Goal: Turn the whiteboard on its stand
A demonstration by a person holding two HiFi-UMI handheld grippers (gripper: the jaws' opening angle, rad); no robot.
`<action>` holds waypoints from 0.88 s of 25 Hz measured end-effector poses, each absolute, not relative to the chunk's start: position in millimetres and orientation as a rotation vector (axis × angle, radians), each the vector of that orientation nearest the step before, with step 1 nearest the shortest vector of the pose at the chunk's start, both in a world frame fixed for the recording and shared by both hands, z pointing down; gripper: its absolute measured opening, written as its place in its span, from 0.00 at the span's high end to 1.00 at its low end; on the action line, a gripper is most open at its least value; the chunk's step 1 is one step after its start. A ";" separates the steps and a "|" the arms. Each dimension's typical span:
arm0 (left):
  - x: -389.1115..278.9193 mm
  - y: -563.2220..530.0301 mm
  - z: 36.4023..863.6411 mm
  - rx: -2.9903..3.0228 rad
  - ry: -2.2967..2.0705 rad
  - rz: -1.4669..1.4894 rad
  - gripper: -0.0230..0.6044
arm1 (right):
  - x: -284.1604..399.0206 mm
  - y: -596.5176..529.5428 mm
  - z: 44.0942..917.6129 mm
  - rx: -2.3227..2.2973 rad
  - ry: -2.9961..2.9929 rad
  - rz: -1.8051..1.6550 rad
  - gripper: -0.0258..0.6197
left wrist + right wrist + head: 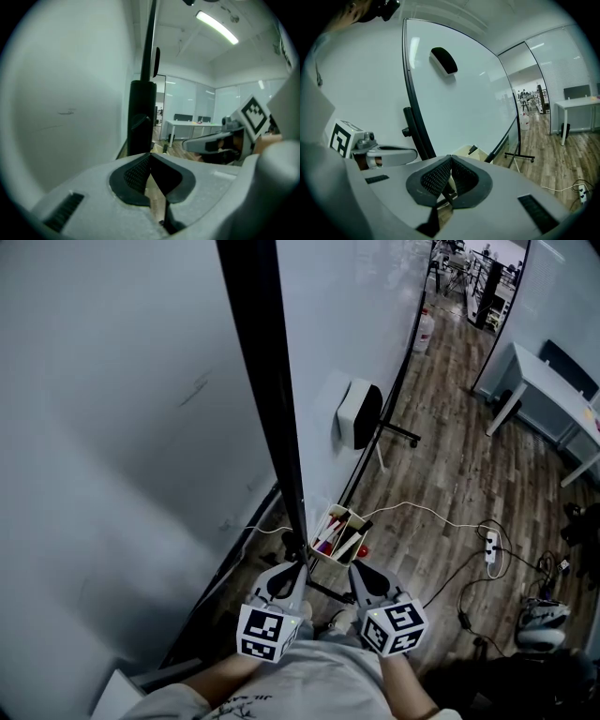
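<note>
The whiteboard (356, 315) stands on edge just ahead of me, its black upright (272, 381) running down the middle of the head view. Another white panel (112, 427) fills the left. An eraser (359, 414) clings to the board face, and a box of markers (339, 533) hangs at its lower end. My left gripper (288, 576) is shut and empty, close below the upright (142, 117). My right gripper (361, 573) is beside it, also shut on nothing. In the right gripper view the board (464, 103), its eraser (444, 60) and a knob on the post (408, 129) lie ahead.
The stand's wheeled foot (398, 432) reaches out over the wooden floor. A power strip (491, 544) with trailing cables lies to the right. A white table (553, 390) stands at the far right, a bottle (424, 331) sits by the glass wall.
</note>
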State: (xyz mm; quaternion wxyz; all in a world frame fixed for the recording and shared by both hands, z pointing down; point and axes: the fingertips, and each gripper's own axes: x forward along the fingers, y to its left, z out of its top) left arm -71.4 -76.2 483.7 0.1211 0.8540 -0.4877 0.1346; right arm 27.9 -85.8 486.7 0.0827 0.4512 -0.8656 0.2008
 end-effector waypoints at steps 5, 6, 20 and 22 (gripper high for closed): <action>-50.9 -72.3 466.0 2.564 -1.350 0.368 0.95 | 36.2 -87.2 486.9 1.372 -2.573 0.604 0.95; -47.8 -75.0 466.1 2.567 -1.349 0.367 0.95 | 37.2 -87.2 486.6 1.375 -2.572 0.604 0.95; 9.2 -104.7 472.1 2.635 -1.248 0.368 0.95 | 61.8 -89.9 481.0 1.485 -2.524 0.581 0.95; 12.6 -107.9 474.1 2.643 -1.252 0.379 0.95 | 67.2 -90.2 480.0 1.507 -2.516 0.576 0.95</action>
